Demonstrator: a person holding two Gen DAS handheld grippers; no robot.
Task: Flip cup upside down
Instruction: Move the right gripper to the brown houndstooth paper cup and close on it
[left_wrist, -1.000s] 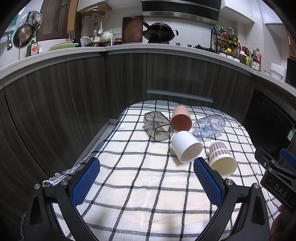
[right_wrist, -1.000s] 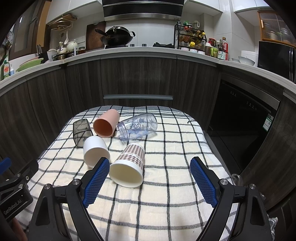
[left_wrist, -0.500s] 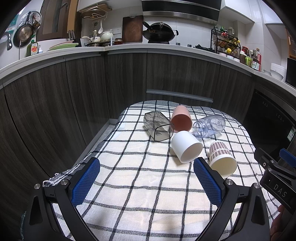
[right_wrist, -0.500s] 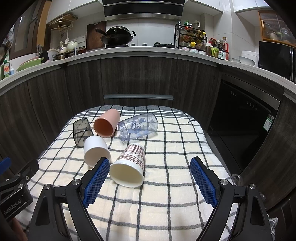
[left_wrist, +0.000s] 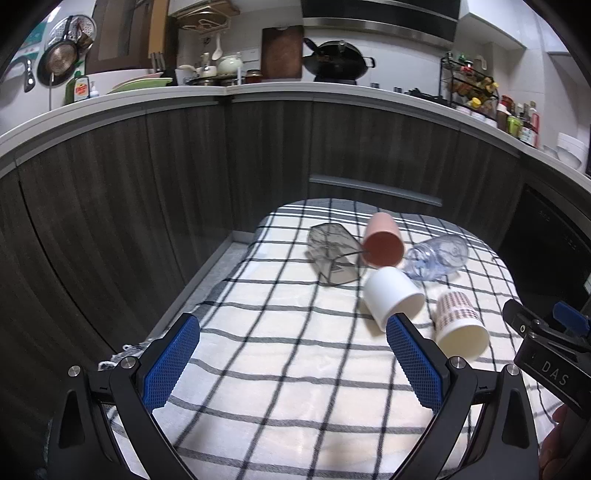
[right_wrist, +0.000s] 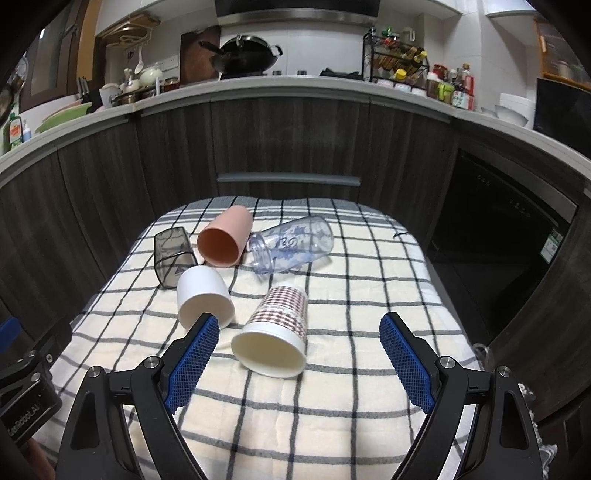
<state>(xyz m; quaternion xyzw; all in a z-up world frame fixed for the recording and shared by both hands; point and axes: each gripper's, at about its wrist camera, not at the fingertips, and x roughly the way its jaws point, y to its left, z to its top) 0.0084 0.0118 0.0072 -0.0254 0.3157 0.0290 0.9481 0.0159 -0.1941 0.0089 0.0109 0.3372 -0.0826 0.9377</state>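
Left wrist view: the left gripper (left_wrist: 291, 347) is hovering wide and empty over the checked cloth (left_wrist: 280, 373) on the surface. Five cups are lying on their sides ahead: grey (left_wrist: 332, 254), pink (left_wrist: 382, 245), clear (left_wrist: 436, 256), white (left_wrist: 391, 295) and plaid (left_wrist: 460, 323). None is flipped yet, so the whole task is remaining. The right gripper's body at the edge is showing "DAS".

Right wrist view: the right gripper (right_wrist: 299, 341) is spreading wide, holding nothing, with the plaid cup (right_wrist: 275, 332) nearest between its fingers, probably the first target. The clear cup (right_wrist: 291, 249) is bearing blue print too blurred to read.
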